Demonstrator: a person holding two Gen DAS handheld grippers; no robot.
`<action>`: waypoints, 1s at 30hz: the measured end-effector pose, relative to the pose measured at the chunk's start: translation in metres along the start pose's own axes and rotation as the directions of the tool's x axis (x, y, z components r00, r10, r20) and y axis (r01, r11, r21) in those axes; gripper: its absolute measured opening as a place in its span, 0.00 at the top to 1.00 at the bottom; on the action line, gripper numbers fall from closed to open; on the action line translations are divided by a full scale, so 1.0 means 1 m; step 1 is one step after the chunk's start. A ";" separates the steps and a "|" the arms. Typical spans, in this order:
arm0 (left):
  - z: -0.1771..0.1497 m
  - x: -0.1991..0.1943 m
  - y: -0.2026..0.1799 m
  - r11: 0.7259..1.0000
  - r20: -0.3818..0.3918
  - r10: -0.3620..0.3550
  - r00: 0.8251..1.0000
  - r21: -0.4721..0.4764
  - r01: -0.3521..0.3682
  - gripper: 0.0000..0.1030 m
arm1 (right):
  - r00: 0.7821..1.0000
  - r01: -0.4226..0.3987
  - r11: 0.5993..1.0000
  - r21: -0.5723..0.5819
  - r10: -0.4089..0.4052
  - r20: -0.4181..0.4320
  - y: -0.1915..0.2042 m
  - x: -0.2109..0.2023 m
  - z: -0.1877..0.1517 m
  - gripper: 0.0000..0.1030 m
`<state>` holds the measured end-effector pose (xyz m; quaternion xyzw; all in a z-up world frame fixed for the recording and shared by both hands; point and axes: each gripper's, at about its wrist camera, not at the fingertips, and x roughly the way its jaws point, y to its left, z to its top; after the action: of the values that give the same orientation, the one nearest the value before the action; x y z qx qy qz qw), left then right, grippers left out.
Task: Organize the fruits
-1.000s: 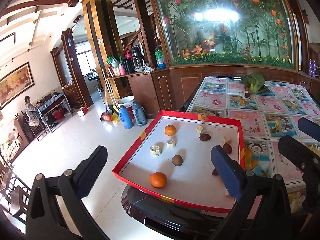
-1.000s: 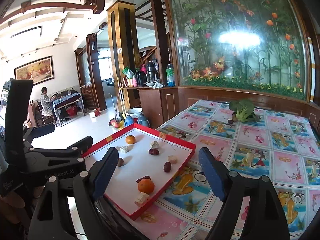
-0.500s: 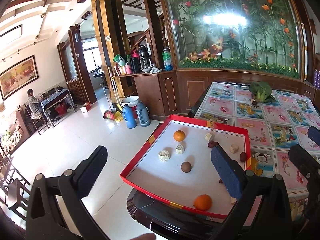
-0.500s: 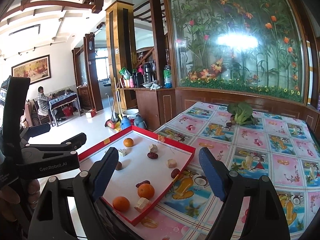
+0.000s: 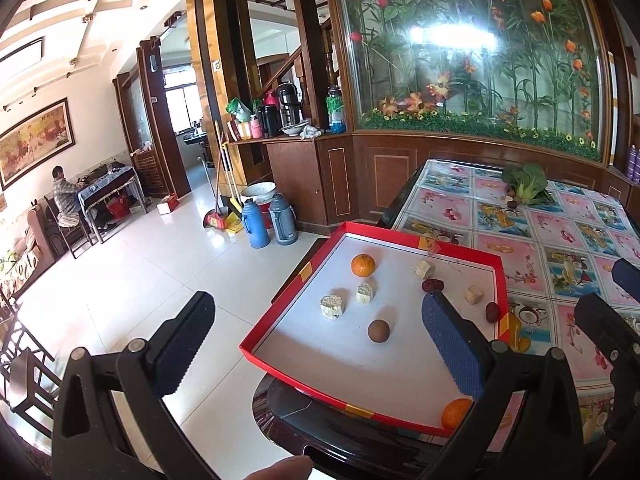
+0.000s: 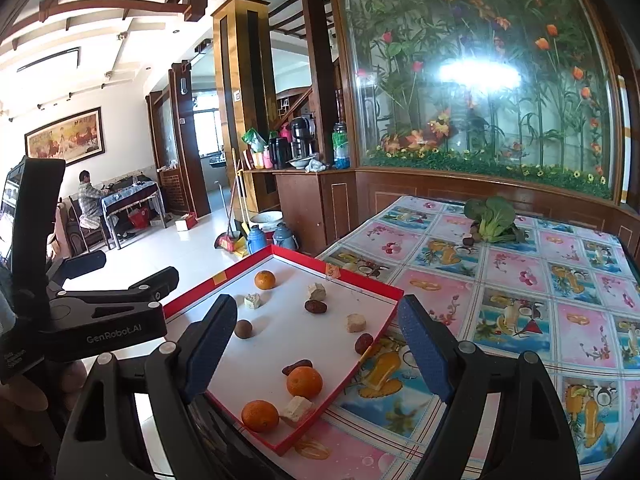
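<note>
Fingers [image 6: 212,344] apart – date [image 6: 297,367] lies crosswise before oranges [image 6: 304,381].

One marking can be read: "GenRobot.AI", printed in pale letters on the black body of the left gripper [image 6: 120,280], seen from the right wrist view. No other text, label or number is legible.

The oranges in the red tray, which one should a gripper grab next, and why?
Probably the right gripper, open and empty, should dip to the nearest orange at the red tray's near corner; another orange lies just beyond it.
</note>
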<state>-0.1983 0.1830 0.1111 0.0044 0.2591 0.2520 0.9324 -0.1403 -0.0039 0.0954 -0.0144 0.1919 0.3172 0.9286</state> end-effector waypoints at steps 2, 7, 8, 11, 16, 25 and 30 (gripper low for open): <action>0.000 0.002 0.001 1.000 -0.001 0.003 1.000 -0.003 -0.003 0.00 | 1.000 0.000 1.000 0.002 0.000 0.000 0.001 0.001 0.000 0.20; -0.001 0.006 0.004 1.000 -0.010 0.006 1.000 -0.009 -0.006 0.00 | 1.000 0.001 1.000 0.007 -0.001 0.009 0.004 0.001 0.000 0.20; -0.002 0.007 0.004 1.000 -0.013 0.003 1.000 -0.009 -0.003 0.00 | 1.000 0.003 1.000 0.007 -0.003 0.011 0.005 0.001 0.000 0.20; -0.003 0.008 0.005 1.000 -0.017 0.001 1.000 -0.009 -0.001 0.00 | 1.000 0.005 1.000 0.006 -0.005 0.013 0.006 0.000 0.001 0.20; -0.003 0.008 0.006 1.000 -0.017 -0.002 1.000 -0.018 0.001 0.00 | 1.000 0.006 1.000 0.006 -0.006 0.013 0.006 0.000 0.001 0.20; -0.008 0.005 0.007 1.000 -0.023 -0.017 1.000 -0.020 0.016 0.00 | 1.000 0.008 1.000 -0.006 -0.008 0.013 0.013 -0.001 0.002 0.20; -0.010 0.004 0.009 0.999 -0.029 -0.027 0.999 -0.029 0.026 0.00 | 1.000 0.020 1.000 0.005 -0.020 0.011 0.016 -0.001 0.002 0.20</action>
<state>-0.2046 0.1916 0.1017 -0.0161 0.2693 0.2433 0.9317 -0.1499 0.0088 0.0993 -0.0123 0.1872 0.3078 0.9328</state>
